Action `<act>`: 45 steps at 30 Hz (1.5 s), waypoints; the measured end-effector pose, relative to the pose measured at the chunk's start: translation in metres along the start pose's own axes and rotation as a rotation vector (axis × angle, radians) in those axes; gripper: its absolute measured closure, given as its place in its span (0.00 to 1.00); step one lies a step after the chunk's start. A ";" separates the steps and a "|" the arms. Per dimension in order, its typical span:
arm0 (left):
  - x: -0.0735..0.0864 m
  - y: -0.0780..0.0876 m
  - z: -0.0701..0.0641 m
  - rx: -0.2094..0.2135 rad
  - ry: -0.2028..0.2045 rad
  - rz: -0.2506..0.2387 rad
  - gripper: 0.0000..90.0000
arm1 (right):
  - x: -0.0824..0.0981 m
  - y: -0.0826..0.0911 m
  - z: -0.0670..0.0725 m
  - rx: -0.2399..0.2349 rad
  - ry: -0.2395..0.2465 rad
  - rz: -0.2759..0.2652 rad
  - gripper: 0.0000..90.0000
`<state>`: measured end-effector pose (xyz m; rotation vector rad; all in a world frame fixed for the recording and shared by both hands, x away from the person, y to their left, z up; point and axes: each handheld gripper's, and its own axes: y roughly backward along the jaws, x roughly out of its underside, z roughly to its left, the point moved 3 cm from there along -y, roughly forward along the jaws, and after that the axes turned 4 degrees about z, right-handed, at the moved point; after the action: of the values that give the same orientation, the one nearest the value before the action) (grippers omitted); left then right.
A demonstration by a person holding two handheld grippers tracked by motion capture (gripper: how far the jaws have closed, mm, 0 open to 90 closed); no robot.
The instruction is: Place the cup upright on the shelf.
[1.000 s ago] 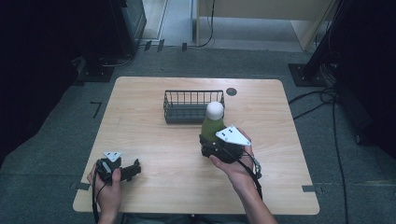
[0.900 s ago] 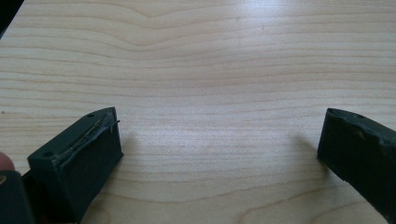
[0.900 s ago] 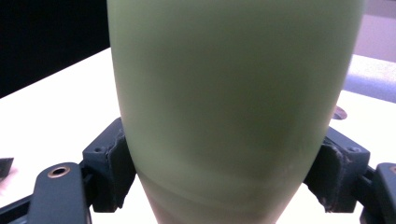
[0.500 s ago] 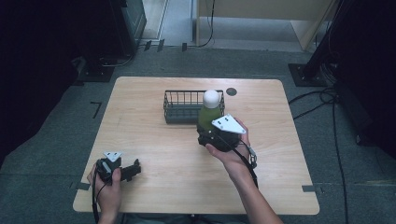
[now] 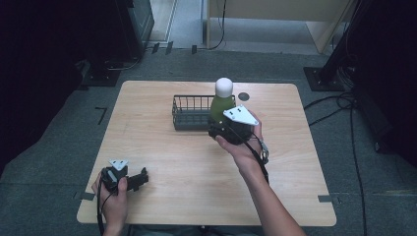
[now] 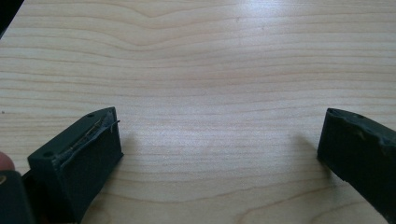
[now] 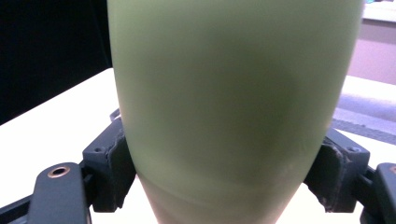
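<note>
Bottle (image 7: 233, 93), green with a white cap, stood upright between the jaws of the right gripper (image 5: 231, 129), which pressed on its lower body from both sides, as the right gripper view showed. Its long axis ran straight up from the claw, cap uppermost. In the high view the bottle (image 5: 222, 101) hung above the table, just at the near right end of the wire basket (image 5: 189, 113), with the right hand (image 5: 244, 142) beneath and behind it. The basket lay directly ahead and slightly to the left of the claw, so the coming move probably turned on carrying the bottle a little farther over the rim and lowering it inside; the right hand was plainly the nearer one for that.

Well apart, near the front left corner, the left gripper (image 5: 140, 179) rested low over the wood with its jaws spread wide and nothing between them, bare grain showing in the left gripper view.

The wooden table (image 5: 275, 196) was pale, with a small dark round disc (image 5: 243, 96) near its far edge. Grey carpet (image 5: 44, 147) surrounded it, with dark equipment stands and cables (image 5: 344, 103) on the right.
</note>
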<state>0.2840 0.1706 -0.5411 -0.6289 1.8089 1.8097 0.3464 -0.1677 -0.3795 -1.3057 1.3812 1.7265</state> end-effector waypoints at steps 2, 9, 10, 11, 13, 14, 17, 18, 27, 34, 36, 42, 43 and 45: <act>0.000 0.000 0.000 0.000 0.001 0.000 0.00 | -0.004 -0.003 -0.003 0.010 -0.006 -0.007 0.23; 0.000 0.000 0.000 0.000 0.000 -0.001 0.00 | -0.016 -0.011 -0.011 0.047 -0.021 -0.032 0.23; 0.000 0.000 0.000 0.000 0.002 -0.002 0.00 | -0.018 -0.012 -0.012 0.051 -0.023 -0.033 0.23; 0.000 0.000 0.000 0.000 0.001 -0.001 0.00 | -0.019 -0.012 -0.013 0.056 -0.026 -0.036 0.23; 0.000 0.000 0.000 -0.002 0.003 -0.001 0.00 | -0.022 -0.013 -0.015 0.061 -0.026 -0.037 0.23; 0.000 0.000 0.000 -0.002 0.003 -0.001 0.00 | -0.024 -0.014 -0.016 0.065 -0.028 -0.040 0.23; 0.000 0.000 0.000 -0.002 0.003 0.000 0.00 | -0.029 -0.016 -0.020 0.077 -0.034 -0.045 0.23; 0.000 0.000 0.000 -0.002 0.004 0.000 0.00 | -0.031 -0.017 -0.021 0.080 -0.034 -0.049 0.23; 0.000 0.000 0.000 -0.002 0.003 -0.001 0.00 | -0.045 -0.028 -0.029 0.097 -0.045 -0.058 0.23; 0.000 0.000 0.000 -0.002 0.004 -0.001 0.00 | -0.049 -0.044 -0.031 0.108 -0.042 -0.037 0.23; 0.000 0.000 0.000 -0.002 0.004 -0.001 0.00 | -0.050 -0.048 -0.031 0.110 -0.043 -0.033 0.23; 0.000 0.000 0.000 -0.001 0.002 0.000 0.00 | -0.051 -0.063 -0.035 0.121 -0.054 -0.035 0.23; 0.000 0.000 0.000 -0.001 0.002 0.000 0.00 | -0.051 -0.065 -0.036 0.122 -0.053 -0.036 0.23; 0.000 0.000 0.000 -0.001 0.002 0.000 0.00 | -0.052 -0.069 -0.036 0.125 -0.051 -0.036 0.23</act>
<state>0.2843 0.1703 -0.5411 -0.6311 1.8095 1.8114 0.4373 -0.1736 -0.3585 -1.2035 1.4050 1.6120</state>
